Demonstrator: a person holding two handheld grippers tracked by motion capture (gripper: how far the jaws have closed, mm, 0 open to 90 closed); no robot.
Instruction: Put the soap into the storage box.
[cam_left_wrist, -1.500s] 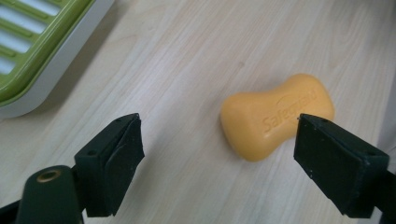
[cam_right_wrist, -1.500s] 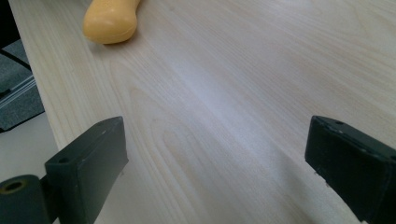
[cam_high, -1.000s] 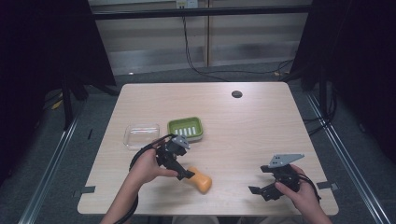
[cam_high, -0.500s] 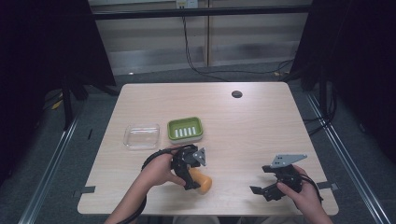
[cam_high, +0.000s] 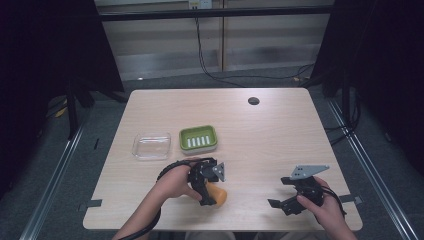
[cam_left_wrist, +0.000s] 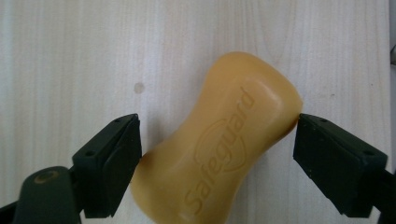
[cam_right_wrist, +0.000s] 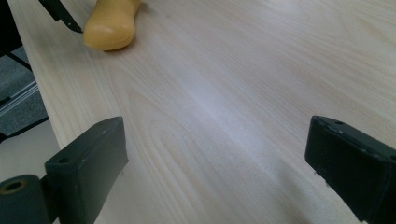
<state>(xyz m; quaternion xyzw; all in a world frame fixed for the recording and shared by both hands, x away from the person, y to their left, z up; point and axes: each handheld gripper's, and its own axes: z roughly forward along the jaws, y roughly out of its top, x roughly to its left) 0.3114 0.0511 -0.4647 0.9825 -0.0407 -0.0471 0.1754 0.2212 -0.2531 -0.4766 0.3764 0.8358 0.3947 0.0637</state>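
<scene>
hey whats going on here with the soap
A person is closing the left gripper around an orange, waisted bar of soap lying flat near the front edge of the light wooden table. Its jaws have just been closing and now sit at both sides of the bar, about touching it. The right gripper rests open over bare tabletop. A green slotted soap dish and a clear plastic tray wait behind.

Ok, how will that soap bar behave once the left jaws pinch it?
The soap looks rigid, so it should hold its shape. Its smooth, rounded, waisted sides may let it slip or twist, since it lies diagonally between the left gripper jaws, which have been closing. Lying flat on the table, it probably won't roll.
</scene>
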